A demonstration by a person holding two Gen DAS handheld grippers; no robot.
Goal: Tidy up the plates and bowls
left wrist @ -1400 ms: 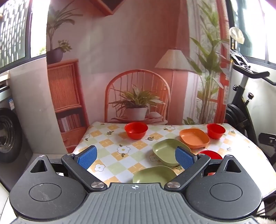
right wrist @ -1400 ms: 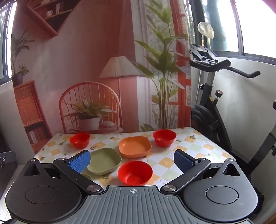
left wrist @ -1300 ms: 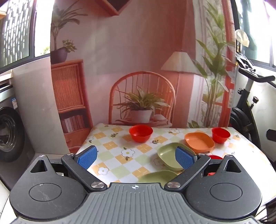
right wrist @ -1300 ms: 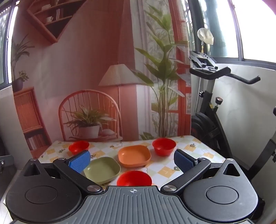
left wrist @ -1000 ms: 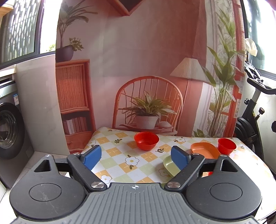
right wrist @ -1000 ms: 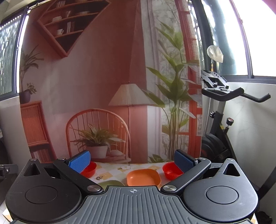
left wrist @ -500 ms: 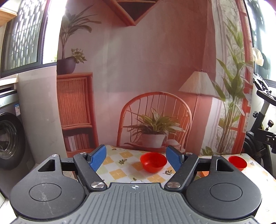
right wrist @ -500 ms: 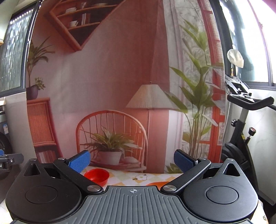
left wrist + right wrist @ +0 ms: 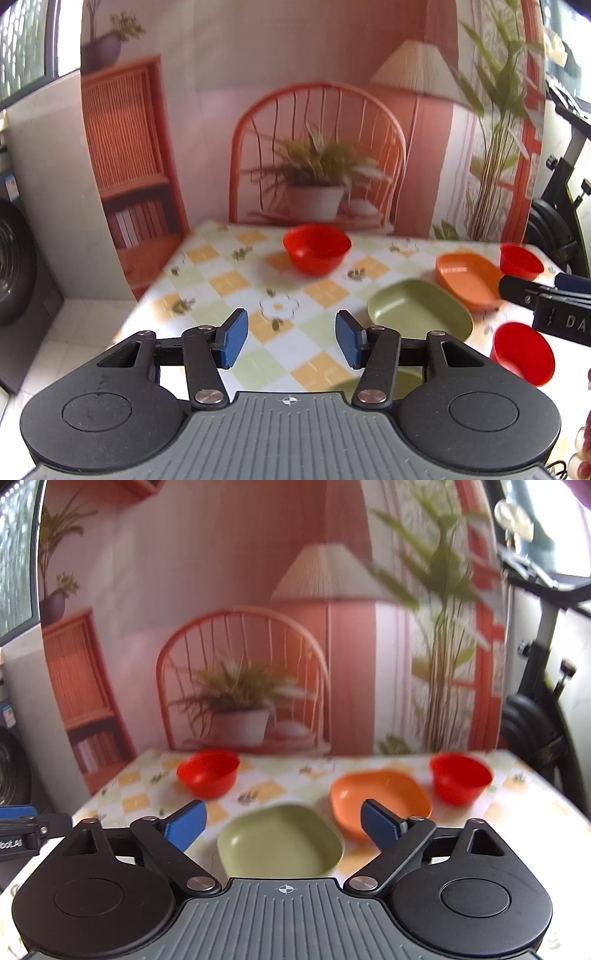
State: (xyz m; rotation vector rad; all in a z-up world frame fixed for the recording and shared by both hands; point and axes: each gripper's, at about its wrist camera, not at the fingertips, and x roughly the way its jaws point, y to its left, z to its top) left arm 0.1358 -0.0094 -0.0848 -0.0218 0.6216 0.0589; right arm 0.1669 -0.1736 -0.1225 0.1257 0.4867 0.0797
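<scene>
A checked, flowered tablecloth (image 9: 229, 284) carries the dishes. In the left wrist view a red bowl (image 9: 317, 249) stands at the back, a green plate (image 9: 421, 314) and an orange plate (image 9: 467, 280) lie to the right, and two more red bowls (image 9: 521, 260) (image 9: 522, 352) stand further right. A second green plate (image 9: 406, 380) peeks out under my left gripper (image 9: 291, 338), which is open and empty over the cloth. My right gripper (image 9: 283, 825) is open and empty just above the green plate (image 9: 280, 843), with the orange plate (image 9: 380, 794) and red bowls (image 9: 208, 771) (image 9: 461, 777) beyond it.
A printed backdrop (image 9: 317, 110) of a chair and plant hangs right behind the table. An exercise bike (image 9: 543, 686) stands at the right and a washing machine (image 9: 14, 266) at the left. The right gripper (image 9: 546, 295) reaches in from the right edge of the left wrist view.
Both views had tilted up toward the backdrop and have now dropped back down to the table, closer to the dishes. The left jaws stand narrower than before.
</scene>
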